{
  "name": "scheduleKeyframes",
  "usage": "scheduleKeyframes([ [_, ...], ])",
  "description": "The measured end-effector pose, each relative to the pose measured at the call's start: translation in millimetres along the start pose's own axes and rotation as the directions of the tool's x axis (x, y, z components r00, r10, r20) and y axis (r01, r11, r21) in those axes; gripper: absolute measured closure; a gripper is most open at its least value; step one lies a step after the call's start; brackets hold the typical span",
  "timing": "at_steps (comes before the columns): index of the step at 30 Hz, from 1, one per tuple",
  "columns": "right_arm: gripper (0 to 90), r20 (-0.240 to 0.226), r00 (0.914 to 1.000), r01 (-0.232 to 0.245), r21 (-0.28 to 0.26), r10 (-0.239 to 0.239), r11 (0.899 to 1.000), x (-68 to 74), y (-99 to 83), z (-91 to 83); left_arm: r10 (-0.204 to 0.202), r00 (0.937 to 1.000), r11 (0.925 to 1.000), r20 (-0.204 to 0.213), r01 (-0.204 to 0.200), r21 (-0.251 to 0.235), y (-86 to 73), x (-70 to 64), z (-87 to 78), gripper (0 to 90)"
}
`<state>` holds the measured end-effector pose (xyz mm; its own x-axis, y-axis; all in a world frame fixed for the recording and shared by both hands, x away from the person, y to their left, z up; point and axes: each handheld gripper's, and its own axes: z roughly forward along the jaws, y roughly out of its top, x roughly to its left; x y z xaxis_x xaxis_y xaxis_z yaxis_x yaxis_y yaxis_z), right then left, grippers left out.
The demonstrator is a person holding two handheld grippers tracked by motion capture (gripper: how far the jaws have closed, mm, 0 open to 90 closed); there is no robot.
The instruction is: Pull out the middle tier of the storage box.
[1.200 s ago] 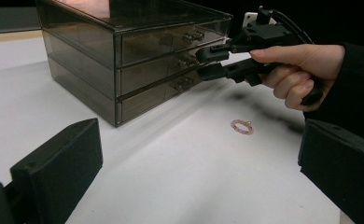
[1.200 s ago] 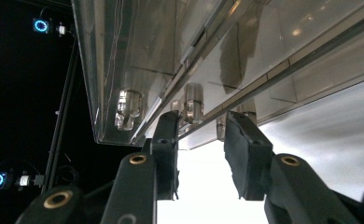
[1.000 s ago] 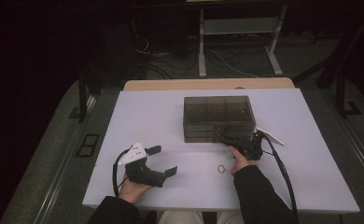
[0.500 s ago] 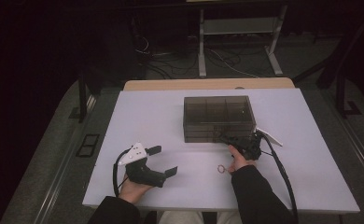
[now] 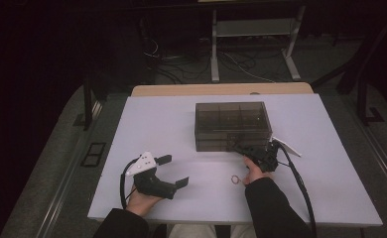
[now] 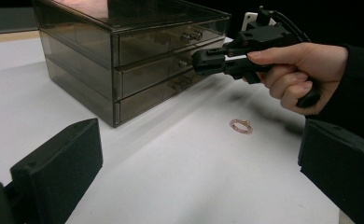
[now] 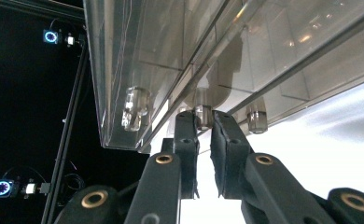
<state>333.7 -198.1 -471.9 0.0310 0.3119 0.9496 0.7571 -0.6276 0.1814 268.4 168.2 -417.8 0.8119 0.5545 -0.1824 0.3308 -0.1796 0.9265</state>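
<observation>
White rectangular table (image 5: 181,124), top mostly bare. Toward its far centre sits a smoky translucent plastic three-drawer chest (image 5: 232,125); in the left gripper view it is at upper left (image 6: 124,56) with three stacked drawer fronts, each with a small clear knob. All three drawers look pushed in.

Right black two-jaw gripper (image 5: 244,148) is held in the person's right hand (image 5: 256,171), dark sleeve behind, at the chest's near front edge toward its right end; a cable trails back along the table. In the left gripper view the same gripper (image 6: 203,60) reaches the drawer fronts at about the middle drawer's height. In the right gripper view (image 7: 204,119) the jaws are nearly together, pinched on a small clear cylindrical drawer knob (image 7: 202,115) between the tips; another knob (image 7: 134,108) sits to its left and a third (image 7: 257,120) to its right in that view. Which drawer the pinched knob belongs to: likely middle, not certain.

Left black two-jaw gripper (image 5: 175,171) with grey three-cornered plate rests low over the table's near left, held by the left hand (image 5: 143,201); jaws wide apart, nothing between them, pointing toward the chest.

Small pinkish beaded ring (image 5: 235,179) lies flat on the table just left of the right hand, near the chest front but apart from it; also seen (image 6: 241,125) below the right gripper, untouched.
</observation>
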Motion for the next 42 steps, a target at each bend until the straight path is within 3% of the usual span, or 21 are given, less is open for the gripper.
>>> scheduleKeyframes([
  [42,79.3,-0.006,0.9998,-0.017,0.012,0.017,1.000,-0.2,-14.7,-12.1,-0.001,1.0000,1.0000,-0.002,0.001,0.000,-0.4,-0.2,0.5,0.0],
])
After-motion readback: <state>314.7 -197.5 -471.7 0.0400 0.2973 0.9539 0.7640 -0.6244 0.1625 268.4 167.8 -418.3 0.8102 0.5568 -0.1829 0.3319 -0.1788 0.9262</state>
